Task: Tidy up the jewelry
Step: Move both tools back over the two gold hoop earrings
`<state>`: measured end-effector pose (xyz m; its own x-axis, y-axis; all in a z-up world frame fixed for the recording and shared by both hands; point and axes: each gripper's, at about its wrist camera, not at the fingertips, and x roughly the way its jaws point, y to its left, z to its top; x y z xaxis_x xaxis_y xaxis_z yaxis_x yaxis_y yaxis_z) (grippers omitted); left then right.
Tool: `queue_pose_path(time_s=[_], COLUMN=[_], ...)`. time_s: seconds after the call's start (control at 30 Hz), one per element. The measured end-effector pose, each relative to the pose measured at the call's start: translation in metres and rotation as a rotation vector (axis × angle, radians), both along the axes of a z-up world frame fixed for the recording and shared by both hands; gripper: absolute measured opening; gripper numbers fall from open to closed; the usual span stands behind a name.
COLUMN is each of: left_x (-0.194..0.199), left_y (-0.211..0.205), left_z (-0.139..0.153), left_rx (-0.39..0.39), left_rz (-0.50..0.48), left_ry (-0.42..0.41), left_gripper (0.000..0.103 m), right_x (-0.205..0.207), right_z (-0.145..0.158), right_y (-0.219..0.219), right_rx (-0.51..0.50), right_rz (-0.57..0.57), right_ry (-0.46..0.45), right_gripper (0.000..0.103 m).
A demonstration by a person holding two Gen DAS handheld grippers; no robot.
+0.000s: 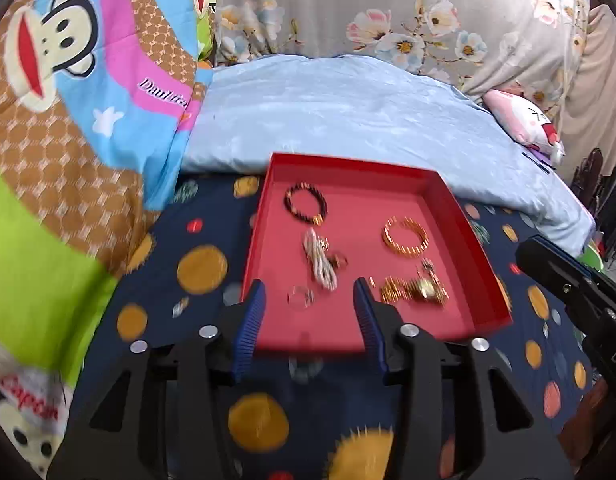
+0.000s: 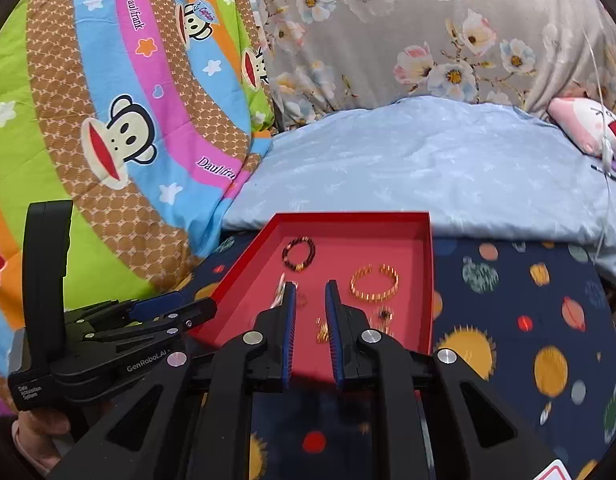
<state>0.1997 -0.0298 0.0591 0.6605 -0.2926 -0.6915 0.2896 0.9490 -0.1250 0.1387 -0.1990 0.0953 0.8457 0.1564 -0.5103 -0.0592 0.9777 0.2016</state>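
From the left wrist camera, the left claw (image 1: pixel 309 312) hangs over the near edge of the red tray (image 1: pixel 473 240), its blue-padded fingers (image 1: pixel 250 328) standing well apart with nothing gripped between them. The tray lies on the bed, on a dark blue planet-print sheet (image 1: pixel 204 360), with its far edge against a pale blue quilt (image 1: pixel 347 108). Inside the tray, a dark beaded bracelet (image 1: pixel 306 203) lies toward the far left corner, a gold bangle (image 1: pixel 405 237) toward the far right, a whitish chain (image 1: pixel 319 258) near the middle, a small clear ring (image 1: pixel 300 296) just beyond the left claw's tips, and a blurred heap of gold pieces (image 1: pixel 413 289) near the right side. The right claw's black body (image 1: pixel 579 280) shows at the right edge of this view; its opening cannot be seen here.

From the right wrist camera, the right claw (image 2: pixel 309 288) reaches over the tray's near edge (image 2: pixel 431 280), fingers (image 2: pixel 288 320) close together with only a narrow gap and nothing caught in it. The dark bracelet (image 2: pixel 299 254) and gold bangle (image 2: pixel 374 282) lie beyond its tips; more gold pieces (image 2: pixel 381 316) are partly hidden behind the right finger. The left claw (image 2: pixel 176 308) sits at the tray's left edge, held by a hand (image 2: pixel 36 432) low in the corner.
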Motion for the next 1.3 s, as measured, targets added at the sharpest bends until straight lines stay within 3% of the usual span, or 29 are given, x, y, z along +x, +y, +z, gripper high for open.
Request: queue_pose_path(time_s=[0.23,0.53,0.6,0.73,1.3], left_x=[-0.059,-0.136,-0.147,-0.160,-0.164], left_y=[0.011,0.012,0.013,0.017,0.021], left_z=[-0.030,-0.063,-0.069,-0.077,-0.083], left_rx=[-0.035,-0.017,0.002,0.012,0.061], left_rz=[-0.036,-0.106,-0.106,-0.104,-0.084], left_ry=[0.099,0.141,0.137,0.139,0.121], left_gripper=[0.045,0.045,0.046,0.060,0.060], right_x=[-0.068,-0.125,-0.128,-0.129,-0.108], right_z=[-0.032,-0.095,-0.102,-0.105,-0.114], right_y=[0.013,0.027,0.030,0.037,0.052], right_rx=[-0.011,0.033,0.028,0.018,-0.053], right_rz=[0.015,0.027,0.024,0.034,0.039], right_ry=[0.095,0.279,0.291,0.290,0.305], right_gripper=[0.016,0.016,0.016,0.025,0.022])
